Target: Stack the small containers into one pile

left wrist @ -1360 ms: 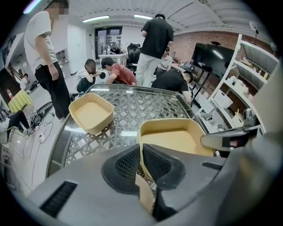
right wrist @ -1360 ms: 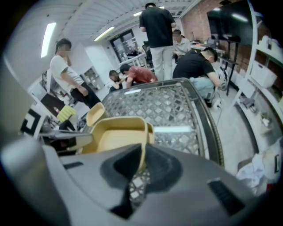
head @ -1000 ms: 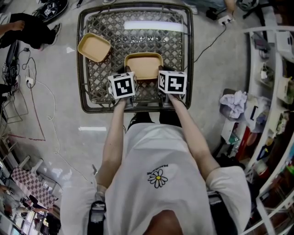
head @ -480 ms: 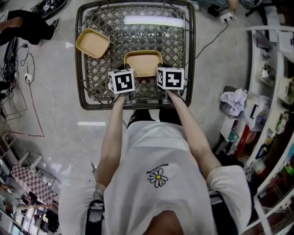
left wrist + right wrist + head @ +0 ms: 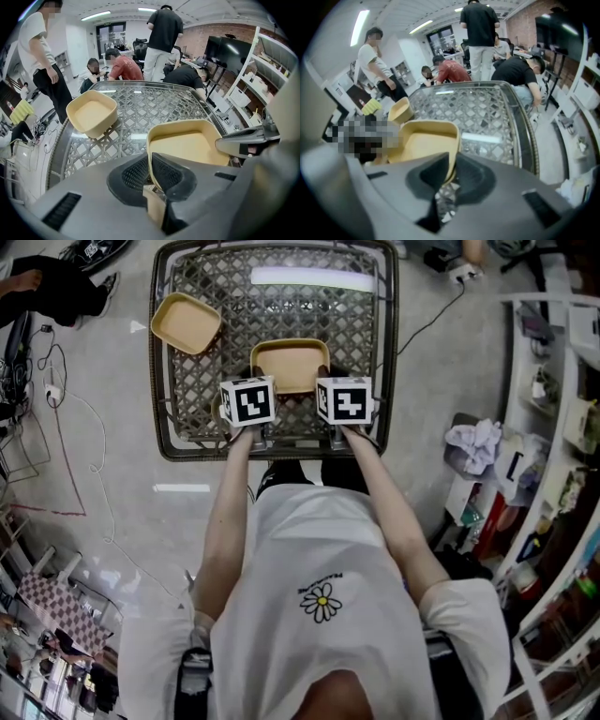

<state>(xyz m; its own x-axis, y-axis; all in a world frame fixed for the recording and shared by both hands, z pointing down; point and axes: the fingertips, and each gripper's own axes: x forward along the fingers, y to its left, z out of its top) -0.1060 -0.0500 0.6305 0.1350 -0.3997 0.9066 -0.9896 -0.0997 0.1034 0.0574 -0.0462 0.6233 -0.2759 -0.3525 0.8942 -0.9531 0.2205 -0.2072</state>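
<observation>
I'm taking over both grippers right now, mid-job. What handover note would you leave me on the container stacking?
Left gripper: shut on the near container's left wall.
Right gripper: on its right wall; jaws have just been opening.
Other container: alone by the table's far left edge.
Done: nothing stacked.
Left: probably carry the near container over and nest it into the other.

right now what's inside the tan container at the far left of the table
Nothing: the far-left container shows only its bare tan floor and walls. A strip of inner wall under its near rim is covered by that rim.
</observation>
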